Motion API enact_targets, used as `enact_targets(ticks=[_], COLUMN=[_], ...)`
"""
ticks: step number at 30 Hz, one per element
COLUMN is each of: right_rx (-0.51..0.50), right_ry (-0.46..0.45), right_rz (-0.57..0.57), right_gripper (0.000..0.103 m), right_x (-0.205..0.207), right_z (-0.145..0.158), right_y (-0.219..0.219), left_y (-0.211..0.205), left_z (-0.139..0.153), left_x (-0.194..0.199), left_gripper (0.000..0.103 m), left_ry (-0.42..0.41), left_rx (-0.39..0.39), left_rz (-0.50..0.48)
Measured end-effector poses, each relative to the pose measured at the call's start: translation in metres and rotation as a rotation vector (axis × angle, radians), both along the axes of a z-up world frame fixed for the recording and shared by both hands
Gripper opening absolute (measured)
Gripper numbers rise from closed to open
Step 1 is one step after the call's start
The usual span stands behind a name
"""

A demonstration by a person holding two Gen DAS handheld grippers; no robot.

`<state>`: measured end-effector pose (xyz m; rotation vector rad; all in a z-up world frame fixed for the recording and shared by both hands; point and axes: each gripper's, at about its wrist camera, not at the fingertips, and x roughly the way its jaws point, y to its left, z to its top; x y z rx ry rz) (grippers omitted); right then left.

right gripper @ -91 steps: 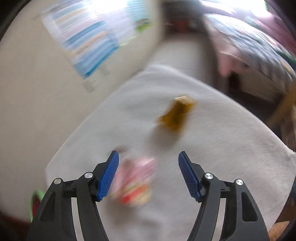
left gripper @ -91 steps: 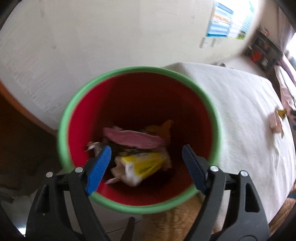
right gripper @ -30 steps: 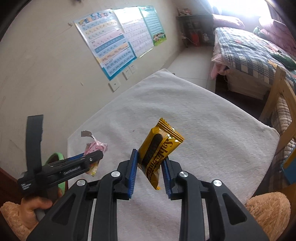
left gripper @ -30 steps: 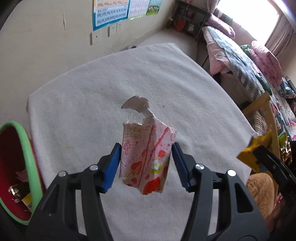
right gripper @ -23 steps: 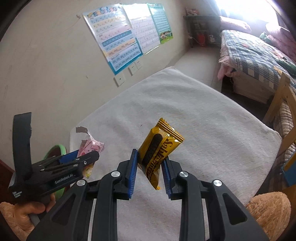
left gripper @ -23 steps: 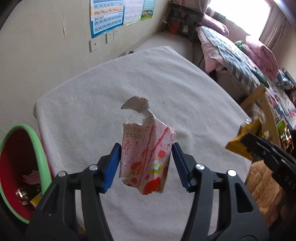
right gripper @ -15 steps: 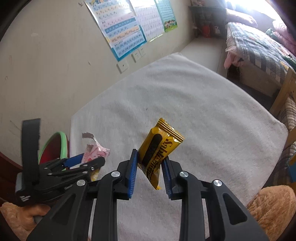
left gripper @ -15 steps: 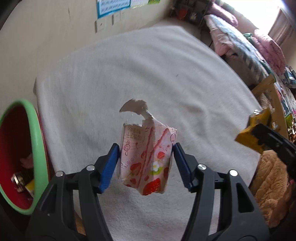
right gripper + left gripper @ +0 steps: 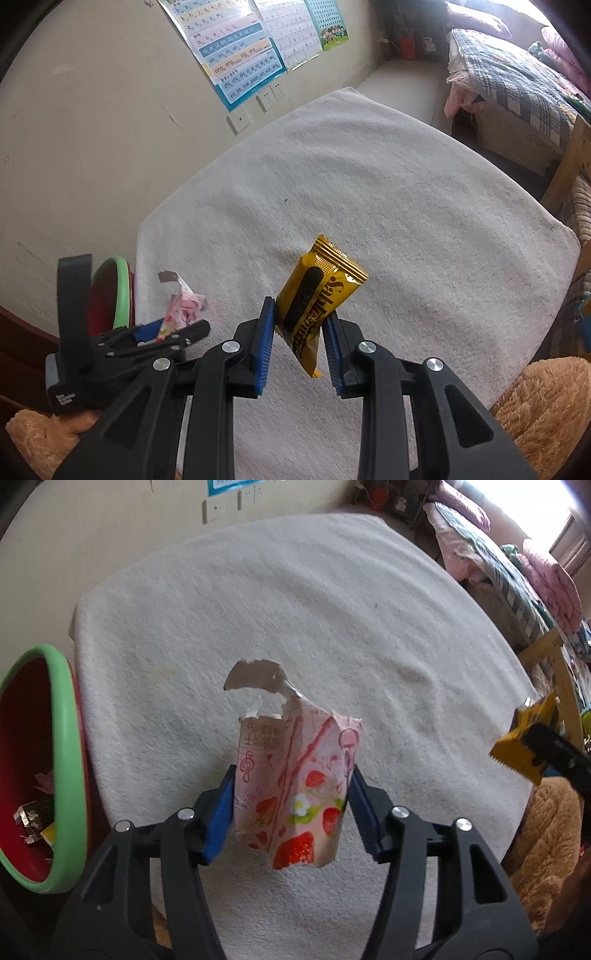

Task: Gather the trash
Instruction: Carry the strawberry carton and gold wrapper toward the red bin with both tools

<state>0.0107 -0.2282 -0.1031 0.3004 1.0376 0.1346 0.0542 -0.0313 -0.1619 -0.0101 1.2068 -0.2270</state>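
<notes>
My left gripper (image 9: 290, 794) is shut on a torn pink strawberry wrapper (image 9: 295, 786) and holds it above the white cloth-covered table (image 9: 258, 609). The red bin with a green rim (image 9: 70, 738) stands off the table's left edge, with trash inside. My right gripper (image 9: 299, 332) is shut on a yellow snack wrapper (image 9: 314, 302) above the table. The right wrist view also shows the left gripper (image 9: 162, 332) with the pink wrapper (image 9: 183, 308) and the bin (image 9: 120, 291) at lower left. The yellow wrapper (image 9: 524, 746) shows at the right edge of the left wrist view.
A wall with posters (image 9: 236, 48) and sockets lies behind the table. A bed (image 9: 517, 74) and a wooden chair (image 9: 569, 155) stand to the right. A brown plush toy (image 9: 546, 406) sits at the table's near right corner.
Both grippers have kept their wrappers. The left gripper has moved slightly toward the bin side, and the bin shows larger at the left of its view.
</notes>
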Motion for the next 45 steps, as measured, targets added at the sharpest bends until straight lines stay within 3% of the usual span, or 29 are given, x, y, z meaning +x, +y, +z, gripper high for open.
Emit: enact_targets(ticks=[15, 45], right_rx=[-0.027, -0.049], right_ry=[-0.018, -0.023], right_rz=[0.038, 0.124], right_gripper=[0.026, 0.026], right_x=[-0.002, -0.004], right_z=[0.004, 0.008], right_y=[0.011, 0.040], left_y=[0.014, 0.039], left_z=[0.055, 0.057], left_x=[-0.002, -0.007], left_gripper=[0.055, 0.055], left_ry=[-0.179, -0.184], left_rx=[0.018, 0.009], left_rz=[0.029, 0.095])
